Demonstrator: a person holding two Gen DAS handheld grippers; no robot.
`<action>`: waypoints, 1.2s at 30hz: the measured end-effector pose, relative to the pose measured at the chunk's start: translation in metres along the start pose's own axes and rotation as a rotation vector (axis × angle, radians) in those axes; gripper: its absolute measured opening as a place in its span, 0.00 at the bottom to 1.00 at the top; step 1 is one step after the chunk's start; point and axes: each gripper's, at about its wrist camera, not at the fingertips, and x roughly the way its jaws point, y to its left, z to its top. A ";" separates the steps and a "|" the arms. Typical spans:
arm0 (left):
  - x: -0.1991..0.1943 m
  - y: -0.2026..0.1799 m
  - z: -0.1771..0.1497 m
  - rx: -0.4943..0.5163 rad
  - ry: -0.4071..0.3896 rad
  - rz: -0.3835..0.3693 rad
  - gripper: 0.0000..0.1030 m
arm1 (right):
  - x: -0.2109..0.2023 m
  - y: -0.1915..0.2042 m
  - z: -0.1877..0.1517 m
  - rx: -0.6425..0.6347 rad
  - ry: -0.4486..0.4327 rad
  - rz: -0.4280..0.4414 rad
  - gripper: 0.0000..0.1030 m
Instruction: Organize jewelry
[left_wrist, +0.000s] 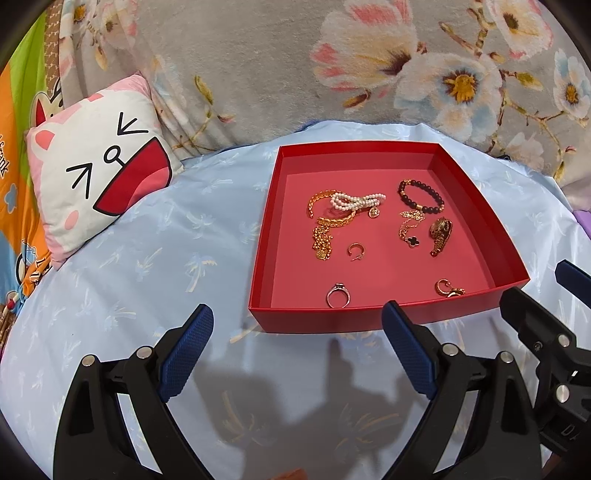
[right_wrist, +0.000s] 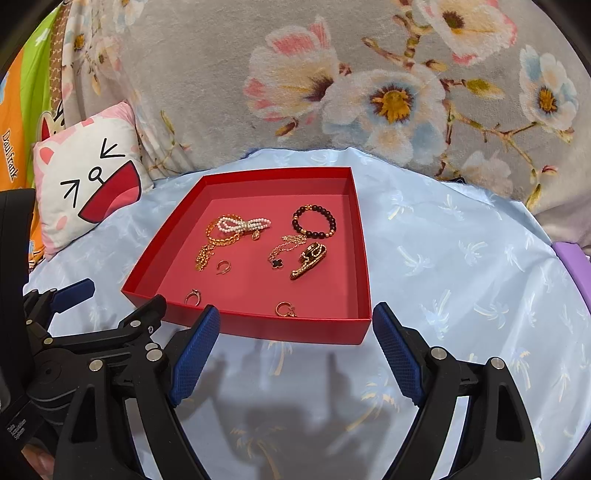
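A shallow red tray (left_wrist: 369, 318) (right_wrist: 280, 326) rests on a light blue cloth. Inside it lie a pearl bracelet (left_wrist: 356, 201) (right_wrist: 243, 224), gold chains (left_wrist: 327, 229) (right_wrist: 212, 242), a dark bead bracelet (left_wrist: 421, 195) (right_wrist: 314, 221), a clover necklace (left_wrist: 410, 232) (right_wrist: 282, 254), a gold-and-black clip (left_wrist: 439, 230) (right_wrist: 308, 260), a silver ring (left_wrist: 338, 295) (right_wrist: 194, 296) and gold earrings (left_wrist: 448, 288) (right_wrist: 286, 309). My left gripper (left_wrist: 297, 325) hovers open just before the tray's near wall, nothing between its fingers. Beside it, my right gripper (right_wrist: 297, 321) is open too, at the same near wall, also holding nothing.
A cat-face cushion (left_wrist: 99, 184) (right_wrist: 85, 184) leans at the left behind the cloth. A grey floral blanket (left_wrist: 332, 74) (right_wrist: 369, 92) rises behind the tray. A purple object (right_wrist: 570, 254) peeks in at the right edge. Each gripper shows at the edge of the other's view.
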 end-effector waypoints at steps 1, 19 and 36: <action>0.000 0.000 0.000 0.001 0.002 0.001 0.87 | 0.000 0.000 0.000 0.000 0.001 -0.001 0.80; 0.000 0.003 0.001 0.003 0.003 0.008 0.88 | 0.001 0.002 -0.002 0.000 0.002 -0.002 0.80; -0.001 0.006 0.001 0.002 -0.001 0.011 0.88 | 0.001 0.002 -0.002 0.000 0.000 -0.002 0.80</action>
